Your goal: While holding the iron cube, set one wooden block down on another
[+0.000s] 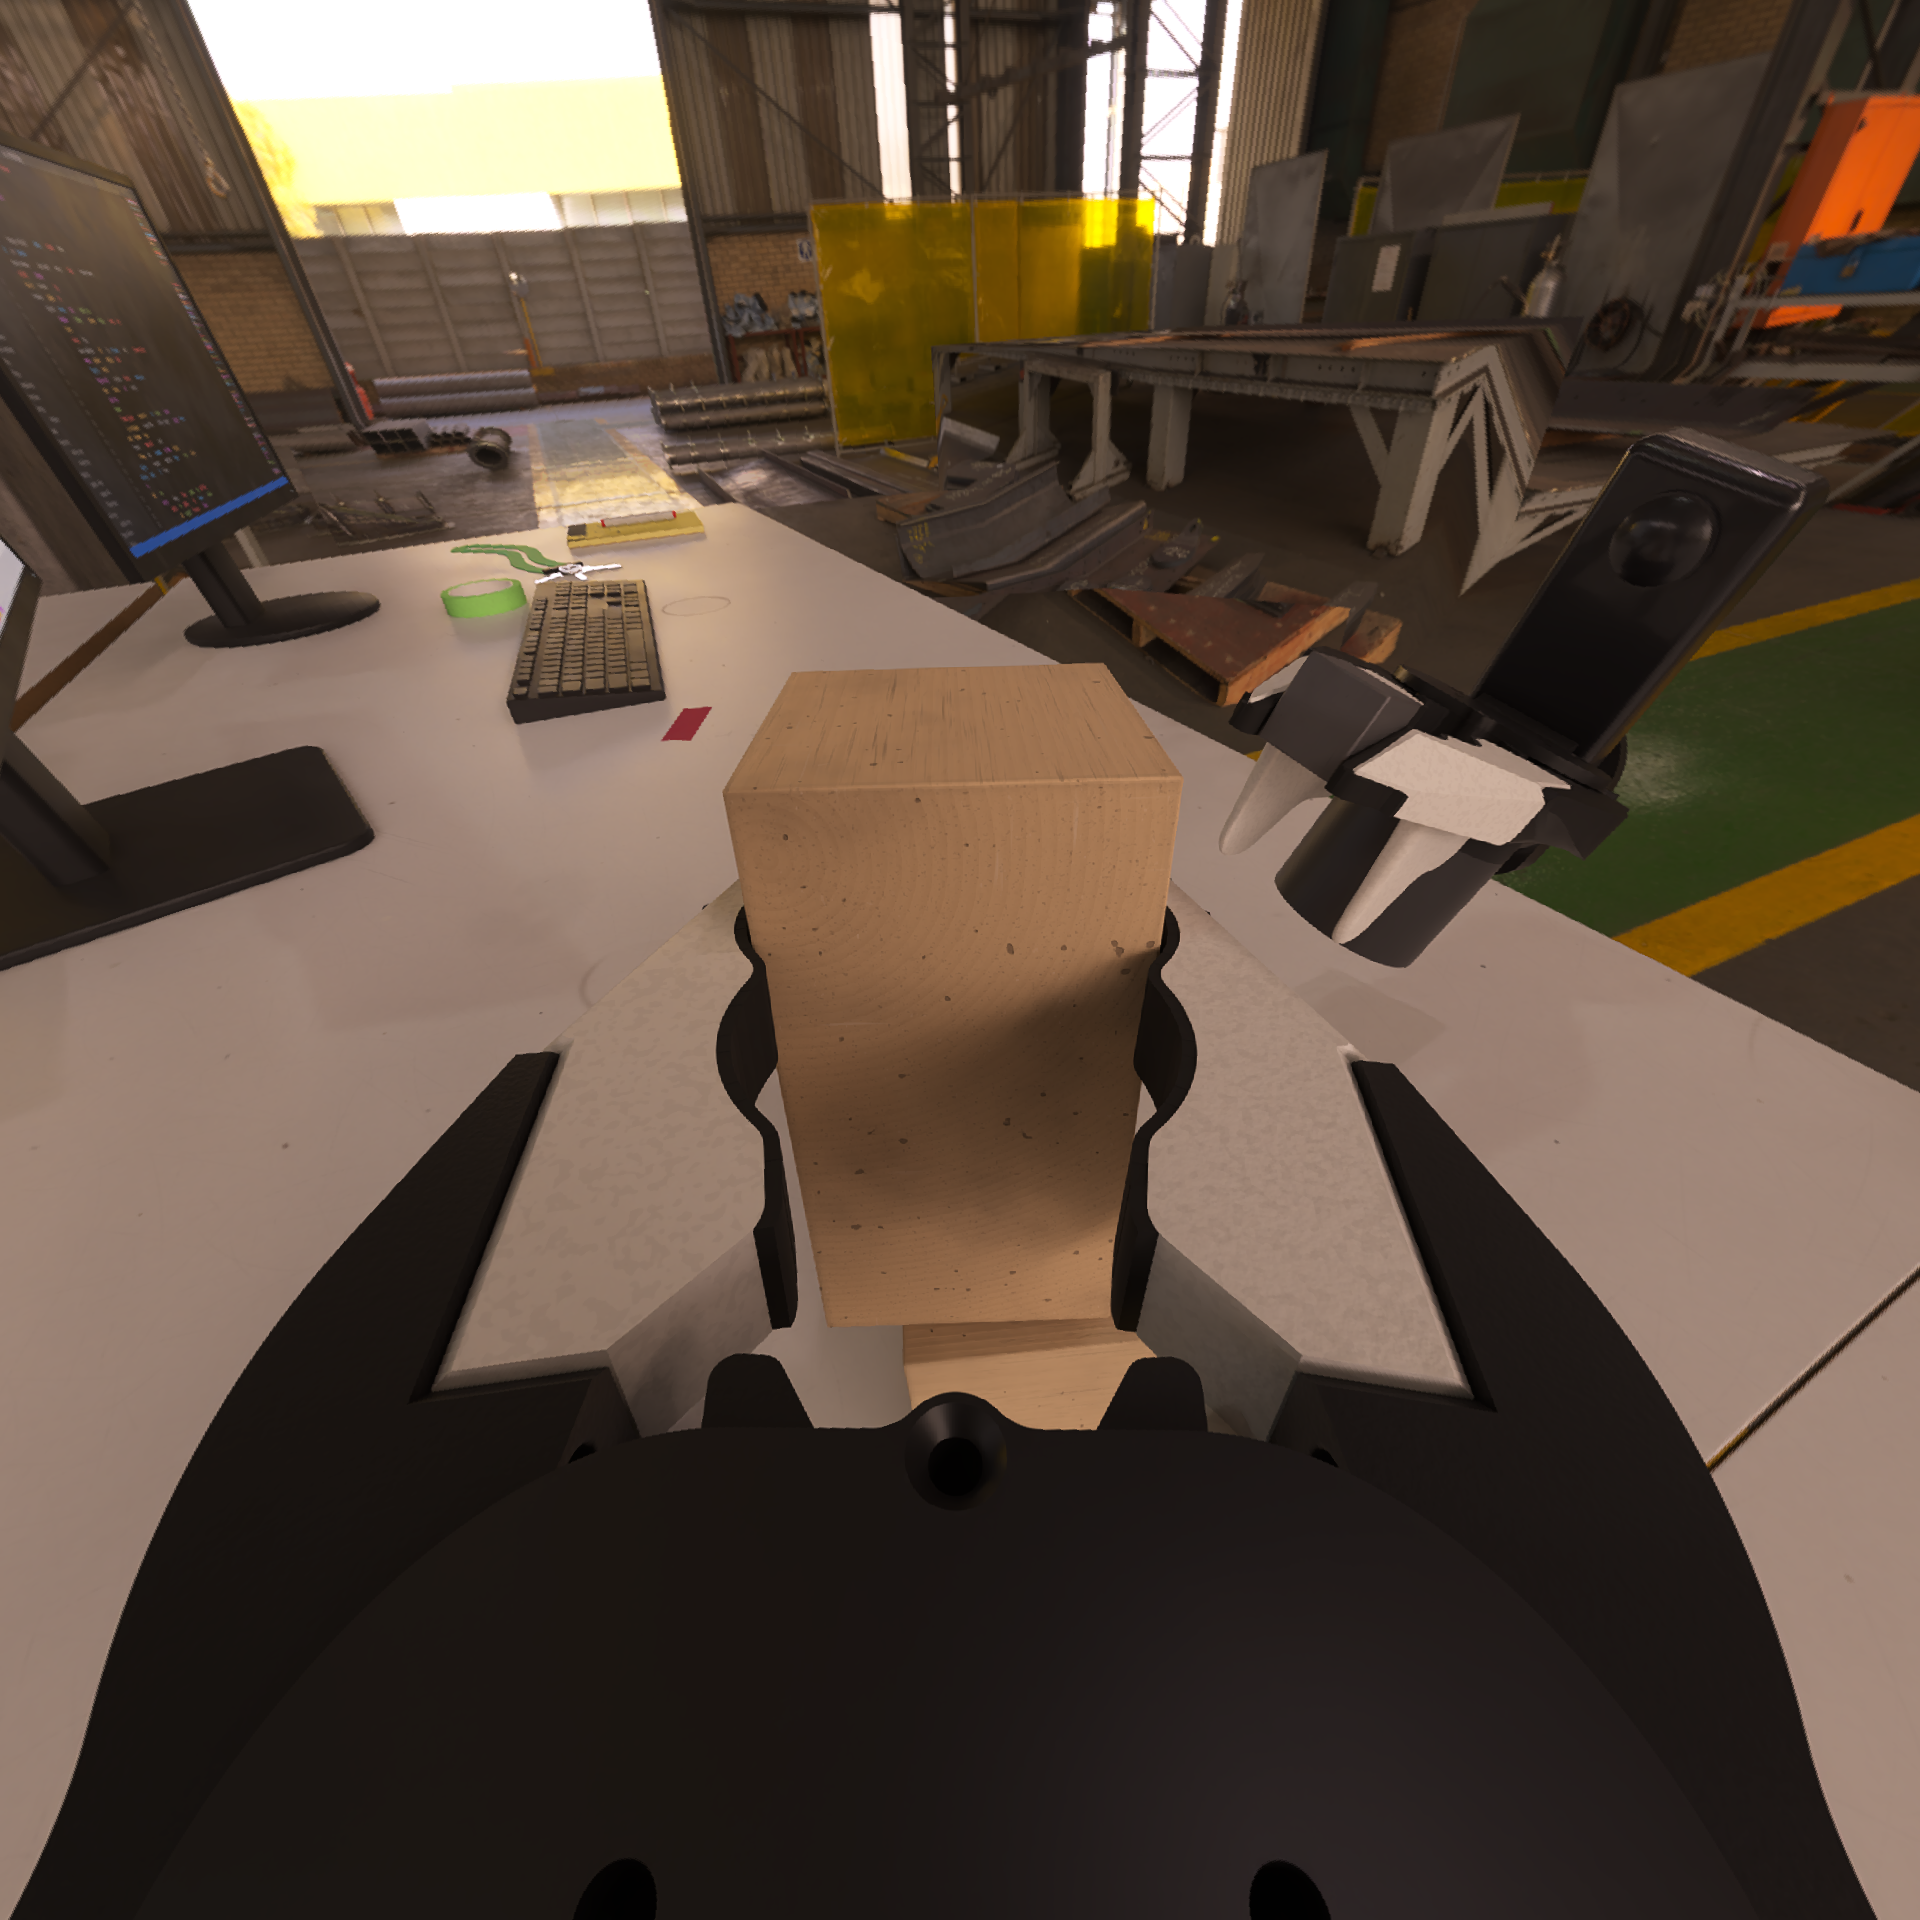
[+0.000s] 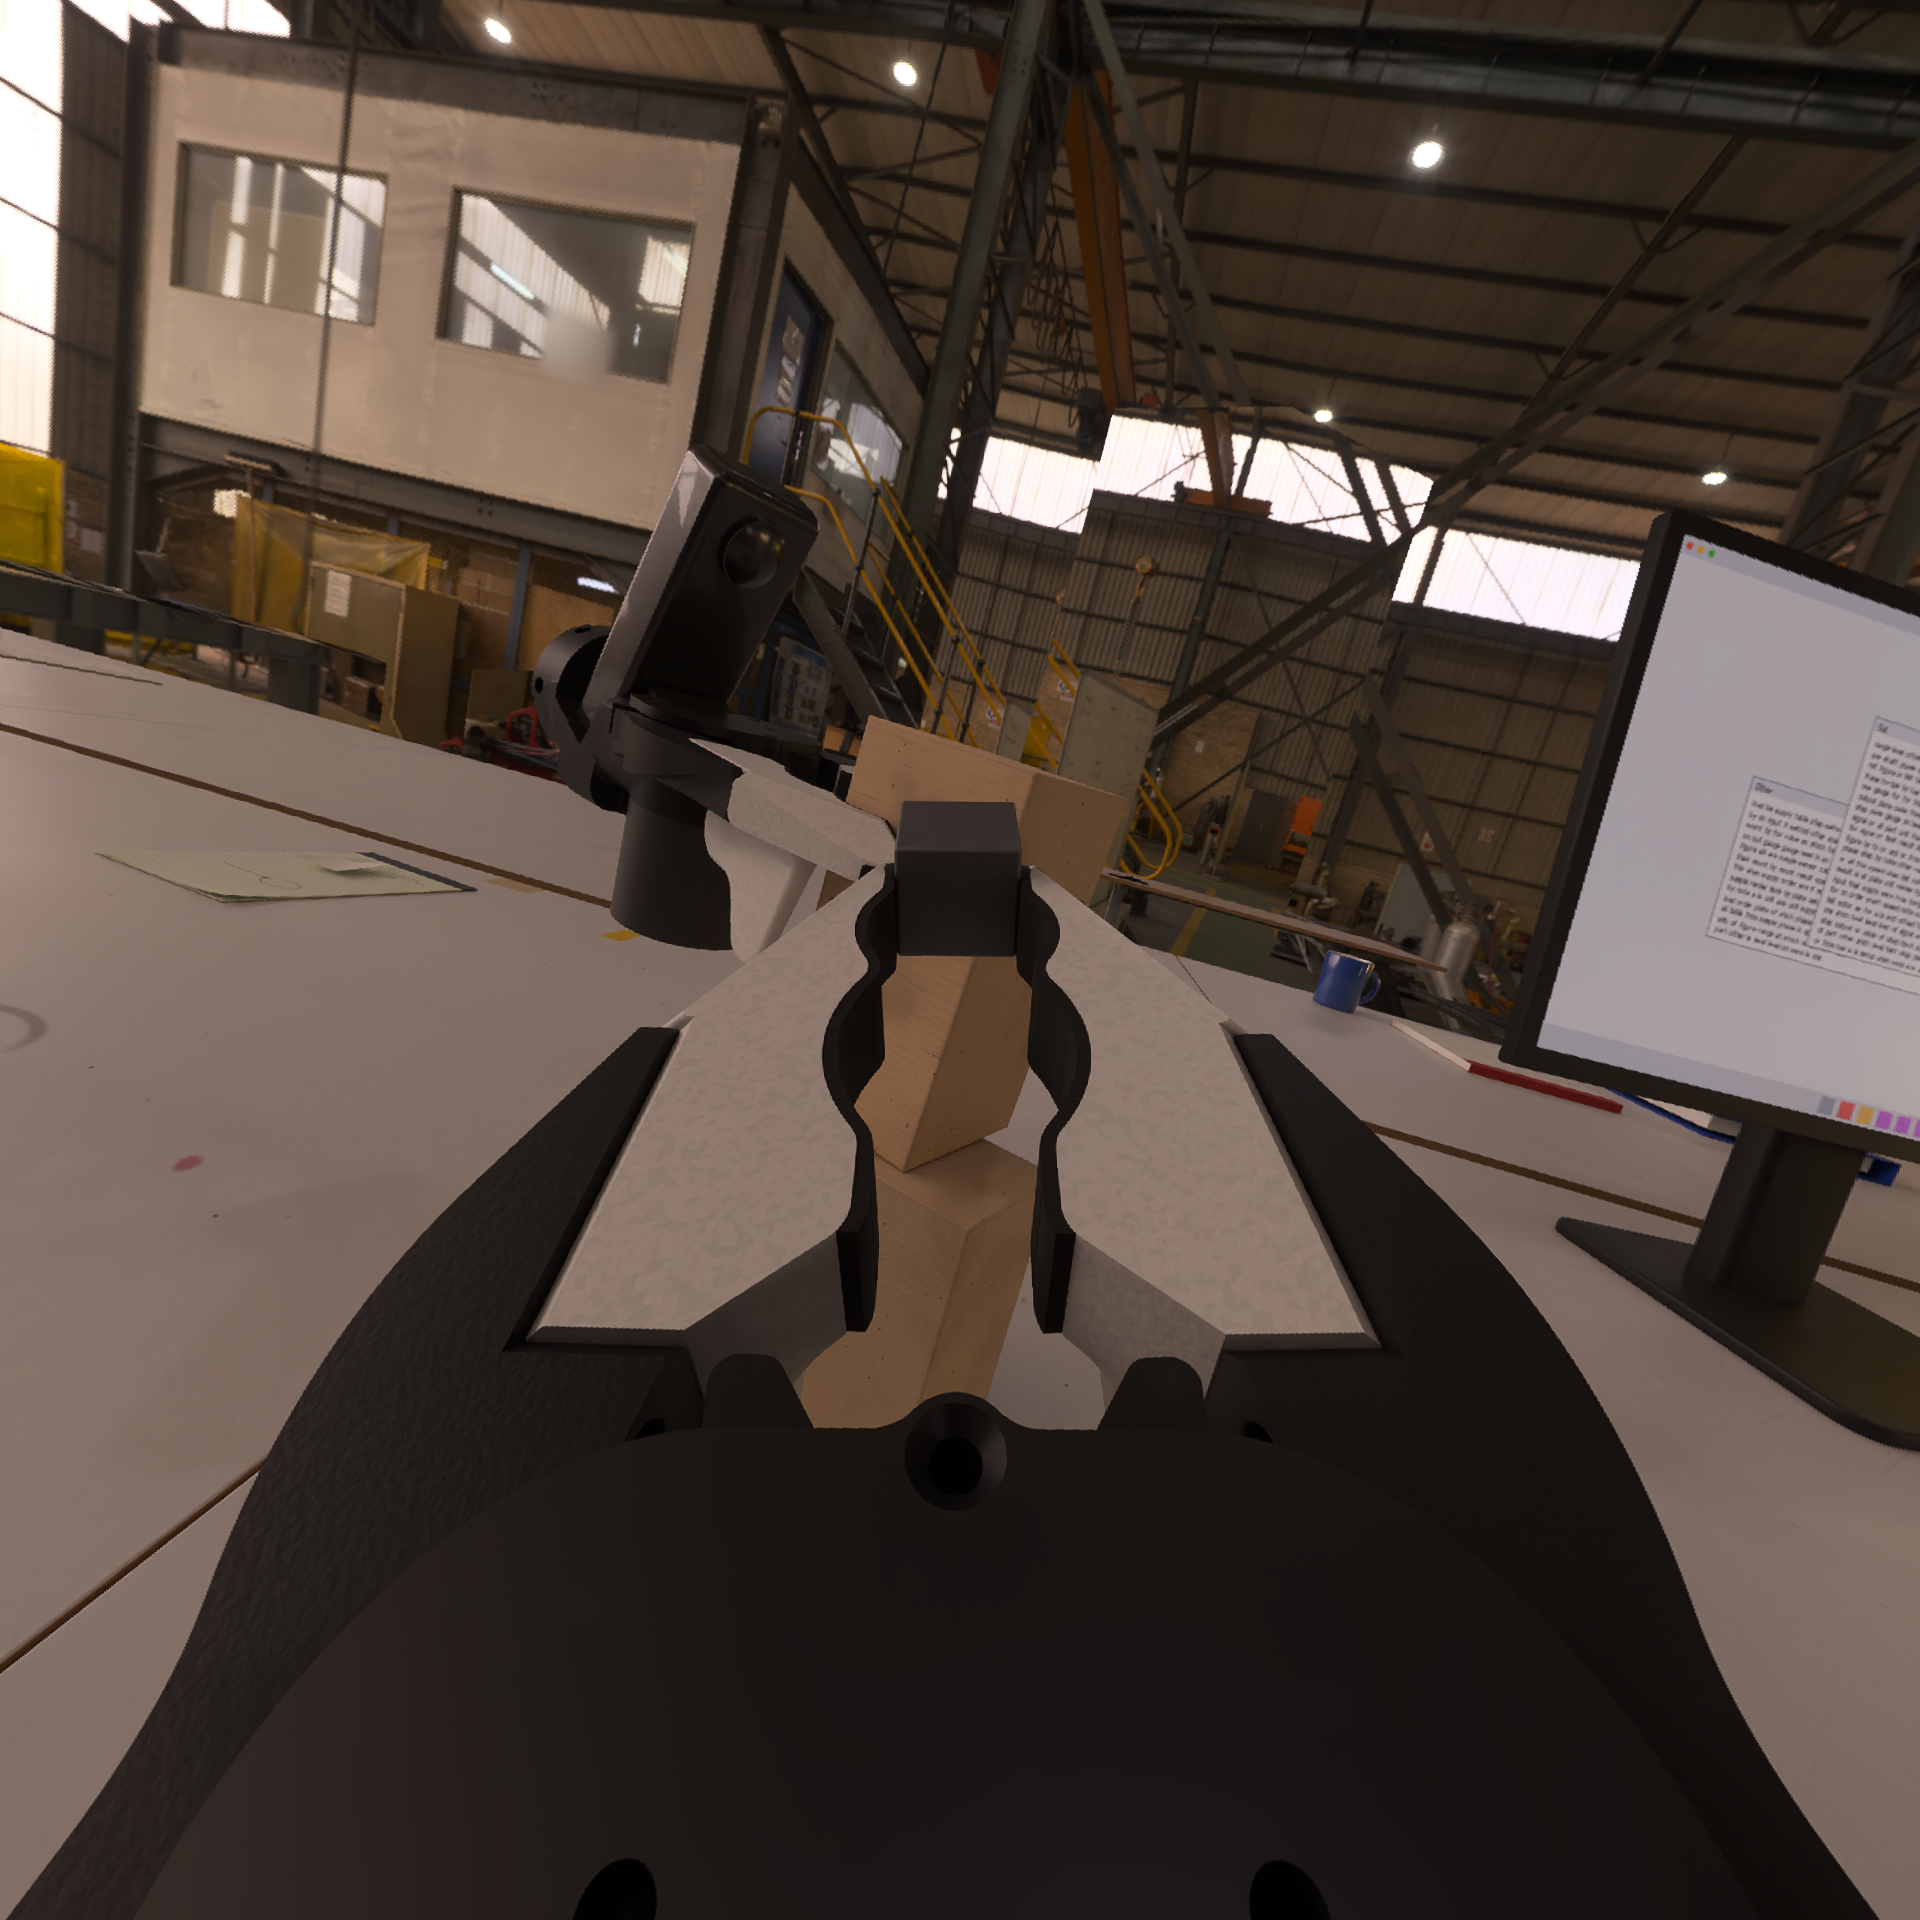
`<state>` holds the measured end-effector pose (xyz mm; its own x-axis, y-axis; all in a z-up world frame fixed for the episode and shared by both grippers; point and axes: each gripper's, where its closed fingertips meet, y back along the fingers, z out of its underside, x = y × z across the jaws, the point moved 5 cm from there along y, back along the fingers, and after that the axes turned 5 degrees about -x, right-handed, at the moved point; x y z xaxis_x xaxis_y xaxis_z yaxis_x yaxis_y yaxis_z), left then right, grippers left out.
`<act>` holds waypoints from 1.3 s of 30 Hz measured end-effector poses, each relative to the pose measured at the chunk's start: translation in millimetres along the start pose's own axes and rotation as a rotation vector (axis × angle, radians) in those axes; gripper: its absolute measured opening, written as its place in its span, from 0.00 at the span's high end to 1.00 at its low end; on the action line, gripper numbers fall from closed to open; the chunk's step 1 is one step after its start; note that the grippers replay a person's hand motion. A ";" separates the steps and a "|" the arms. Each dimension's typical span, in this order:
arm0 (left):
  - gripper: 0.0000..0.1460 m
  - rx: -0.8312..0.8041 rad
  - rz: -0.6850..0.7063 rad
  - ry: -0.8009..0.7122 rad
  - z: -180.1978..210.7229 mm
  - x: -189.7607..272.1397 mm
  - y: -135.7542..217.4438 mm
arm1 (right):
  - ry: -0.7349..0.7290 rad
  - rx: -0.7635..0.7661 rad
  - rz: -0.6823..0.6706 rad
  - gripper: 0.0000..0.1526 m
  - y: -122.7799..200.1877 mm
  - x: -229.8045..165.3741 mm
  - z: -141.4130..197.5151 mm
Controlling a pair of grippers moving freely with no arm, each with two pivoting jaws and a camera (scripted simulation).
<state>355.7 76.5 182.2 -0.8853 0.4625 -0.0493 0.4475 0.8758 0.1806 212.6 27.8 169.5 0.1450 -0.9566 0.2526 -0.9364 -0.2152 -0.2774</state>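
Note:
In the left wrist view my left gripper (image 1: 956, 914) is shut on a tall wooden block (image 1: 956, 997), held just above a second wooden block (image 1: 1023, 1371) on the white table (image 1: 416, 1039). In the right wrist view the held block (image 2: 951, 1060) is tilted, and its lower corner meets the top of the lower block (image 2: 935, 1288). My right gripper (image 2: 956, 894) is shut on the dark iron cube (image 2: 956, 878) at its fingertips. It hovers to the right of the stack, as the left wrist view (image 1: 1309, 758) shows. The left gripper (image 2: 831, 831) shows beyond the cube.
A keyboard (image 1: 587, 649), a green tape roll (image 1: 483, 597), a red marker patch (image 1: 686, 724) and a monitor (image 1: 114, 353) lie to the far left. A second monitor (image 2: 1766, 862) and a blue mug (image 2: 1345, 980) stand to the right. The table edge (image 1: 1558, 914) is close behind the right gripper.

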 end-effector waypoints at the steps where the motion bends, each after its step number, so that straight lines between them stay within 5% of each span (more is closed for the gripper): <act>1: 0.52 0.006 -0.003 0.002 0.4 0.3 0.1 | -0.003 -0.003 -0.003 0.86 0.0 0.2 -0.2; 39: 0.52 -0.003 -0.027 -0.014 -0.2 3.8 -0.4 | -0.129 -0.014 -0.082 0.86 -0.8 10.0 0.8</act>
<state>352.2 77.9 182.1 -0.8952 0.4406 -0.0677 0.4231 0.8876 0.1821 215.0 18.3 171.5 0.2603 -0.9534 0.1527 -0.9238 -0.2919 -0.2479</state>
